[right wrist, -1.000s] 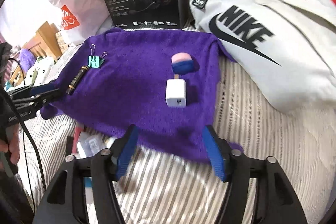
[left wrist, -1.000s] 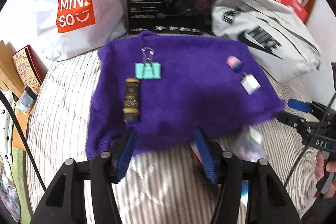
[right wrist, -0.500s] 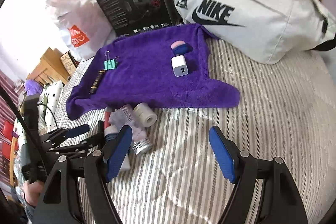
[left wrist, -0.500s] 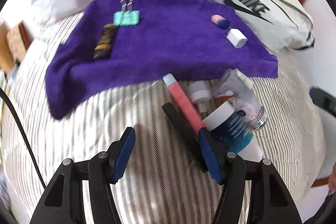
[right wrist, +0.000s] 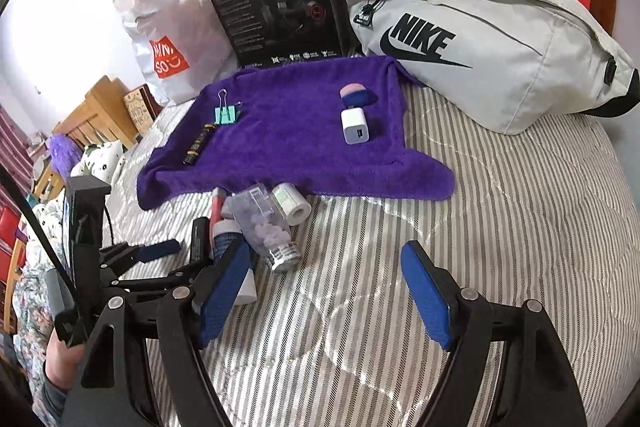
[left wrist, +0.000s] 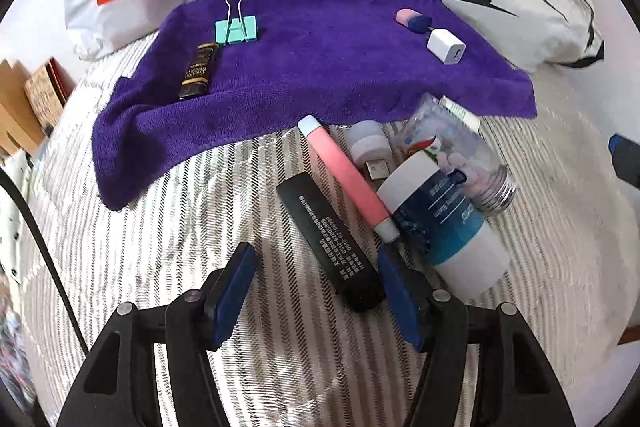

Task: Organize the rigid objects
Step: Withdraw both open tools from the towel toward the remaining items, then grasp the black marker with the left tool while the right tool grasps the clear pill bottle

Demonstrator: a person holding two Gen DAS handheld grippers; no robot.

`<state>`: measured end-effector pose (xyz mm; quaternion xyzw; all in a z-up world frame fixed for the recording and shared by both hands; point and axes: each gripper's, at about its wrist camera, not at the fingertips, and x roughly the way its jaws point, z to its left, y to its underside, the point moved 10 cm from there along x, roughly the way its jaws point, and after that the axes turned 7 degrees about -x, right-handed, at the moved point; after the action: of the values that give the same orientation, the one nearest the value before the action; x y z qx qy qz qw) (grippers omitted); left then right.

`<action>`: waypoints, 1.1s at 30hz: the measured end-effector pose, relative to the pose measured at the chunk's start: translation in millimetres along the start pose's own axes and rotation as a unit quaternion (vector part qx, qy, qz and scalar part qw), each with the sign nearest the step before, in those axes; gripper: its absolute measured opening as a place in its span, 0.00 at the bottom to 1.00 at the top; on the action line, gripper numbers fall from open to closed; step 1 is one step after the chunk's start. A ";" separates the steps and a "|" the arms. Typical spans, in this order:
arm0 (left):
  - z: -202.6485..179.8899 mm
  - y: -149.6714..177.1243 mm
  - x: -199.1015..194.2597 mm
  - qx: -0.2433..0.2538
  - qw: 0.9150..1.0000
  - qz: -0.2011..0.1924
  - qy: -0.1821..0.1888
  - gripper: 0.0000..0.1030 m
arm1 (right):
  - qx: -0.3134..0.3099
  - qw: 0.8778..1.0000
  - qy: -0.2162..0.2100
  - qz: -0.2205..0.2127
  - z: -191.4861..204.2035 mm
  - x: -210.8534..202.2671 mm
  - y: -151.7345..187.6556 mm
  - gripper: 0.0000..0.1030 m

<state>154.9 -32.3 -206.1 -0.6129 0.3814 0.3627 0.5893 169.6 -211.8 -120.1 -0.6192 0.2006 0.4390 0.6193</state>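
Gaping empty, both grippers; left finger perhaps hides bottle.

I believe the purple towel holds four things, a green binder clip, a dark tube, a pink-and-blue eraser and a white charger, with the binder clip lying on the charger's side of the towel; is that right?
Not quite: the binder clip lies on the opposite side of the towel, beside the dark tube. The eraser sits by the charger. The left wrist view shows this.
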 end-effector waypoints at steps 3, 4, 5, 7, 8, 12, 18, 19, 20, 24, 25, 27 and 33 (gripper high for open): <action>14.8 2.3 -3.1 -0.012 1.000 -0.003 -0.013 0.63 | -0.009 1.000 0.007 0.005 -0.2 1.1 5.1 0.76; 18.9 1.8 -3.4 -0.018 1.000 -0.003 -0.014 0.63 | -0.012 1.000 0.008 0.007 -0.3 1.7 7.0 0.76; 21.1 0.4 -3.4 -0.021 1.000 -0.005 -0.016 0.62 | -0.014 1.000 0.011 0.006 -0.8 2.3 8.3 0.76; 18.0 -5.1 -2.0 -0.015 1.000 -0.013 -0.014 0.60 | -0.019 1.000 0.009 0.008 -0.7 5.4 10.8 0.76; 13.6 -6.8 -0.5 -0.008 1.000 -0.015 -0.010 0.57 | -0.018 1.000 0.008 0.008 -0.8 7.1 11.6 0.76; -1.4 -13.2 -0.9 0.012 1.000 -0.025 0.009 0.24 | -0.015 1.000 -0.012 0.013 3.0 18.7 16.3 0.75; 3.5 -13.9 -2.6 0.009 0.999 -0.031 0.024 0.21 | -0.039 0.999 -0.006 0.017 4.4 32.4 23.8 0.75; 8.8 -12.6 -3.8 0.008 0.999 -0.030 0.019 0.21 | -0.042 0.999 -0.006 0.016 5.1 35.2 23.7 0.75; 13.1 -11.5 -4.0 0.006 0.999 -0.029 0.017 0.21 | -0.045 0.999 -0.009 0.016 6.8 38.8 23.3 0.75; 31.5 -6.4 -7.4 -0.006 0.999 -0.026 0.018 0.21 | -0.052 0.997 -0.052 0.016 23.5 54.3 17.8 0.75; 34.9 -5.8 -7.9 -0.011 0.999 -0.026 0.023 0.21 | -0.057 0.996 -0.060 0.016 28.3 57.9 16.2 0.75; 39.9 -3.8 -9.4 -0.022 0.999 -0.029 0.038 0.21 | -0.067 0.995 -0.074 0.017 37.9 68.3 12.0 0.75; 44.3 -2.5 -10.0 -0.038 0.997 -0.034 0.058 0.21 | -0.093 0.993 -0.067 0.036 43.6 99.5 2.7 0.73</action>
<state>153.0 12.3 -197.9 -0.6678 0.3792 0.3206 0.5546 207.7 -141.7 -193.9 -0.6354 0.1389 0.5186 0.5550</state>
